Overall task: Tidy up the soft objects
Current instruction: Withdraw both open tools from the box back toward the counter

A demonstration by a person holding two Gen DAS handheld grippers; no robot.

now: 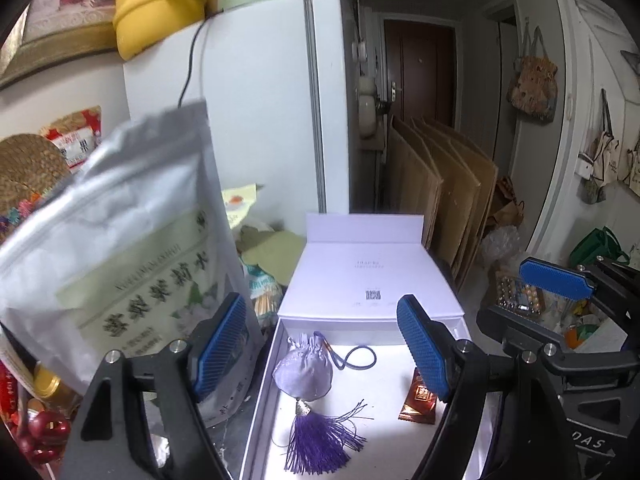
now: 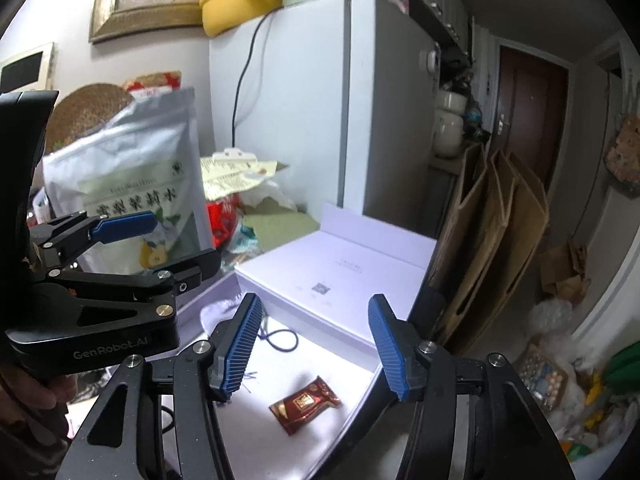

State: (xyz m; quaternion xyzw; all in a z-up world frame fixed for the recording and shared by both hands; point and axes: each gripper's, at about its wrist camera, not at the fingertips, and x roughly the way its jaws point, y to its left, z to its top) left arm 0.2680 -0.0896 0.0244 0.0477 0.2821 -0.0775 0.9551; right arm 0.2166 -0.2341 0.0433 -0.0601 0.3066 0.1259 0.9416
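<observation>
A white open box (image 1: 262, 392) lies in front of me, its lid (image 1: 368, 280) folded back. Inside lie a lilac sachet pouch (image 1: 304, 372) with a purple tassel (image 1: 320, 440) and a red candy packet (image 1: 418, 402). My left gripper (image 1: 322, 346) is open and empty above the pouch. My right gripper (image 2: 316, 346) is open and empty above the red packet (image 2: 305, 404); the pouch (image 2: 218, 312) is partly hidden behind its left finger. The left gripper also shows in the right wrist view (image 2: 160, 240), and the right gripper's finger (image 1: 556, 280) in the left wrist view.
A silver pouch of tea (image 1: 120, 248) stands left of the box among cluttered packets. A white fridge (image 1: 256, 120) stands behind. Folded cardboard (image 1: 440, 208) leans to the right, with bags on the floor beyond.
</observation>
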